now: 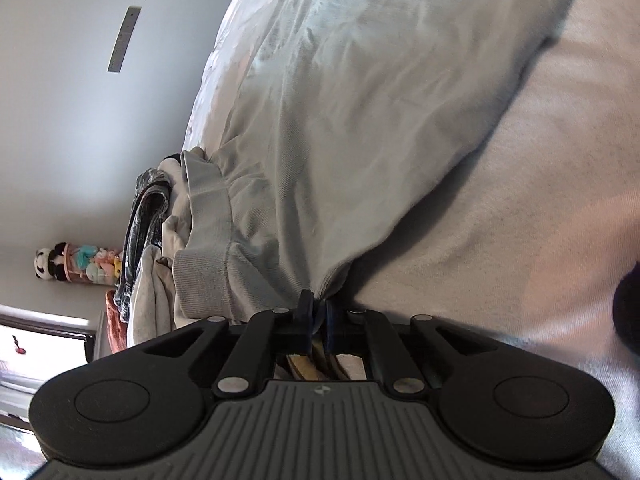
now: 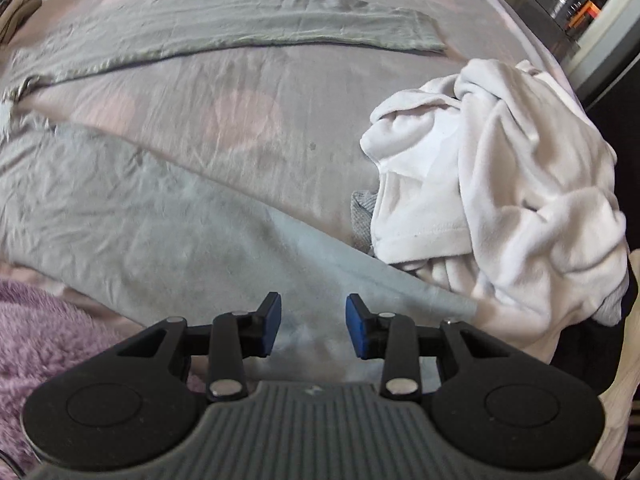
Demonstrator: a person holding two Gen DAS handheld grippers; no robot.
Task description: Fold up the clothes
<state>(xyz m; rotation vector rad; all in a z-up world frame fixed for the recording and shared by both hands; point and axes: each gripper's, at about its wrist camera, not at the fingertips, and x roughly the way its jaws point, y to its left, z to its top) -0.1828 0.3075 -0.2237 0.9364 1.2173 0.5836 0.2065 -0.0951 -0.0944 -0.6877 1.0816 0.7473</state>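
Your left gripper [image 1: 316, 312] pinches the limp grey sweatpants [image 1: 340, 140] hem; right gripper [image 2: 313, 326] half-open, empty; grab the waistband edge.

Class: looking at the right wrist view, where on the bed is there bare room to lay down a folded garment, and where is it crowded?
Bare bedspread lies between the grey sleeve above and the grey garment below. The right side is crowded by the white heap.

Bed [image 2: 248, 120] with grey garment [image 2: 140, 216], white heap [image 2: 500, 184]
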